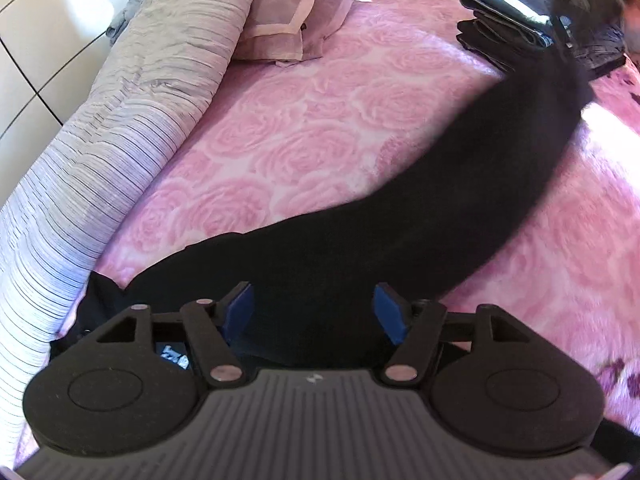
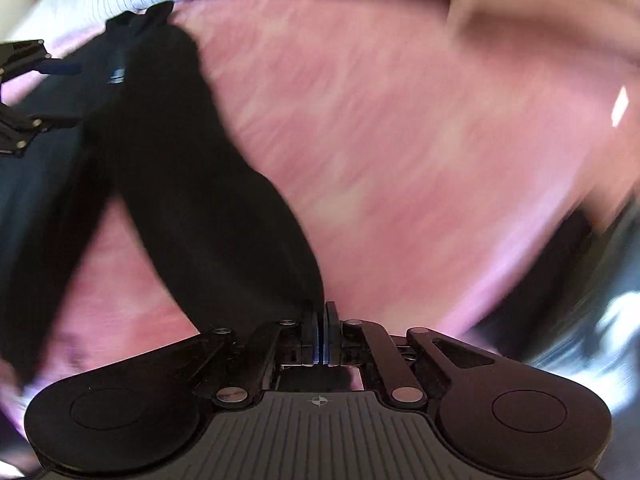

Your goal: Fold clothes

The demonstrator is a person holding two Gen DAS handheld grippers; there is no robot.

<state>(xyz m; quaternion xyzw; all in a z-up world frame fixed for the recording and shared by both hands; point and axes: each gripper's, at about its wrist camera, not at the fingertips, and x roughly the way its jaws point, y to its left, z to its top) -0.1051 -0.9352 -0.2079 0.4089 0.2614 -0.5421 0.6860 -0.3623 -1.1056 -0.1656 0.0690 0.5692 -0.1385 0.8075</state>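
Left wrist view: pink bed (image 1: 304, 128), black garment (image 1: 400, 216) stretched from 6 to 1 o'clock, folded dark stack (image 1: 516, 16) at 1. Left hand-held gripper (image 1: 314, 310) gapes over the garment, gripping nothing. Right hand-held gripper (image 2: 320, 320) is clamped on the garment's end.

Both wrist cameras looked steeply down, close over the pink bedspread (image 1: 320, 128), sharing the black garment (image 2: 192, 184); the right view was blurred, perhaps nearer.
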